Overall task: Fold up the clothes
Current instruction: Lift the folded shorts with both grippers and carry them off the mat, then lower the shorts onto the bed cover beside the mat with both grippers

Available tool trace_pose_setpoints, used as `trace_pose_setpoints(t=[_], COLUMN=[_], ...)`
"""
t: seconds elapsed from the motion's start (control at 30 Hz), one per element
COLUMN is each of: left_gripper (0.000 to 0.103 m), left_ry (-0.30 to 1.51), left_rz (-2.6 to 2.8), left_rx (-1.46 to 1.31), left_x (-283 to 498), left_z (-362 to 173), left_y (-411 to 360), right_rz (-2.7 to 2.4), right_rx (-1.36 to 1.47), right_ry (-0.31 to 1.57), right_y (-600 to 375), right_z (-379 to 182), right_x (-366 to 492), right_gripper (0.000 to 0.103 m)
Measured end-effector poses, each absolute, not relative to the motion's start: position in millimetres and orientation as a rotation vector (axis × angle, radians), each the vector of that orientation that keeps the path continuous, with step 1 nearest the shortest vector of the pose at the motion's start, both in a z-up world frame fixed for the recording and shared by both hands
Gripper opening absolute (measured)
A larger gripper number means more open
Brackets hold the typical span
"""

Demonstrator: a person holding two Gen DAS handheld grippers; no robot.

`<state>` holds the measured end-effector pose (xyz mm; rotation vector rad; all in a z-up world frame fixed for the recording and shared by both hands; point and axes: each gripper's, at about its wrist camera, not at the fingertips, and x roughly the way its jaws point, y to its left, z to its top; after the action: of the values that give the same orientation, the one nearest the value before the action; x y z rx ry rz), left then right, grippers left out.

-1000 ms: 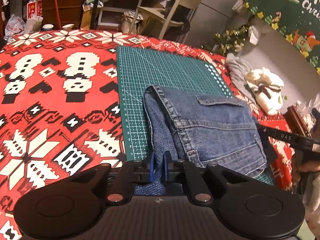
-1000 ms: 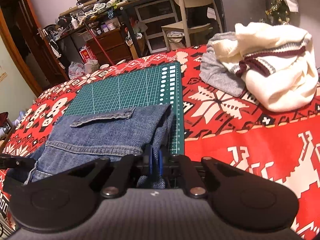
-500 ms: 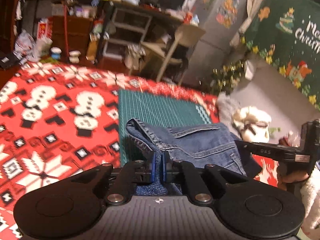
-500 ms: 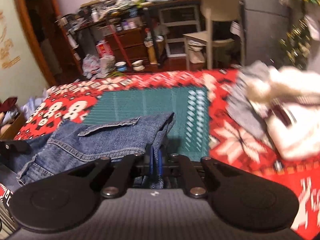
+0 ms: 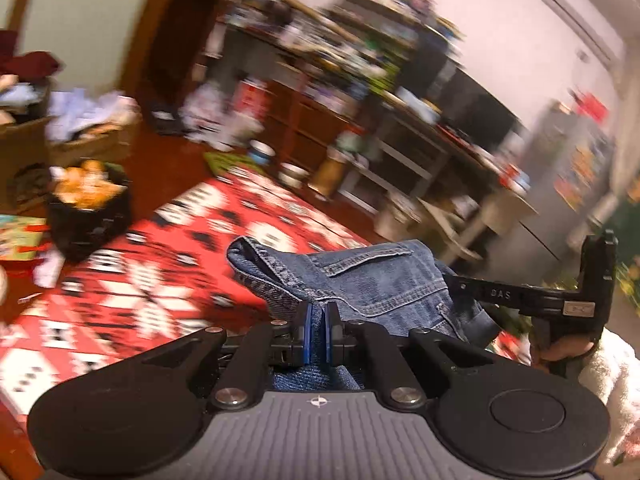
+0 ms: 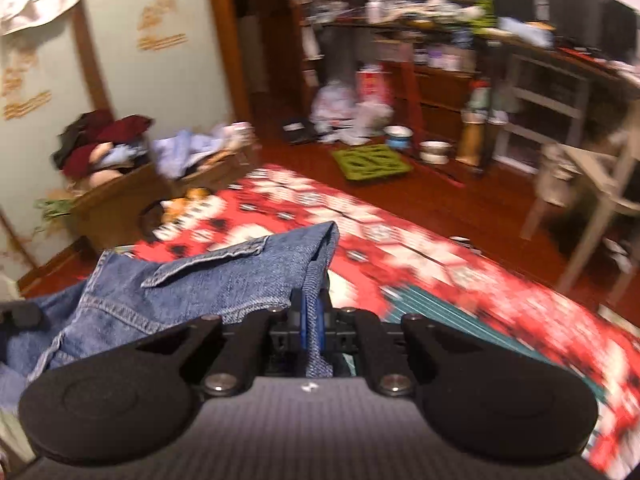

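Observation:
A folded pair of blue jeans (image 5: 372,280) hangs in the air between both grippers, above the red patterned cloth (image 5: 132,292). My left gripper (image 5: 316,320) is shut on the denim's left edge, with fabric squeezed between its blue pads. My right gripper (image 6: 311,320) is shut on the jeans (image 6: 208,284) at their right edge. The right gripper's body (image 5: 560,300) and the hand holding it appear at the right of the left wrist view. A strip of the green cutting mat (image 6: 436,308) shows below the right gripper. Both views are blurred by motion.
Boxes of clothes (image 6: 116,160) stand on the wooden floor at the left wall. A black basket (image 5: 88,208) sits by the cloth's edge. Cluttered shelves and a desk (image 6: 440,40) fill the back, with pet bowls (image 6: 434,150), a green floor mat (image 6: 372,162) and a pale chair (image 6: 596,188).
Both grippers have lifted the folded jeans off the green mat and swung them to the left, rolling as they went; the views now face the room's left side.

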<state>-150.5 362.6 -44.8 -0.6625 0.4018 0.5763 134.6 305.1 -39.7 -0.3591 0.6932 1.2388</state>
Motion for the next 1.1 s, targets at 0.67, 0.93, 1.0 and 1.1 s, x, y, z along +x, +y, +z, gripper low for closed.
trace_pose_setpoints(t=[0.67, 0.93, 1.0, 1.1], left_gripper=[0.005, 0.005, 0.005, 0.005], left_ry=[0.353, 0.380, 0.366, 0.365], left_rz=[0.875, 0.859, 0.853, 0.854], left_rx=[-0.811, -0.859, -0.844, -0.872], left_x=[-162, -171, -174, -175], left_z=[-73, -93, -89, -94], left_y=[401, 406, 406, 410], right_rz=[1.577, 1.518, 1.525, 1.513], right_rx=[-0.555, -0.532, -0.529, -0.517], right_ry=[0.700, 0.766, 0.747, 0.744], right_y=[563, 578, 579, 582], right_z=[-95, -142, -139, -137], right_x=[98, 106, 104, 105], right_gripper=[0.005, 0.005, 0.005, 0.005])
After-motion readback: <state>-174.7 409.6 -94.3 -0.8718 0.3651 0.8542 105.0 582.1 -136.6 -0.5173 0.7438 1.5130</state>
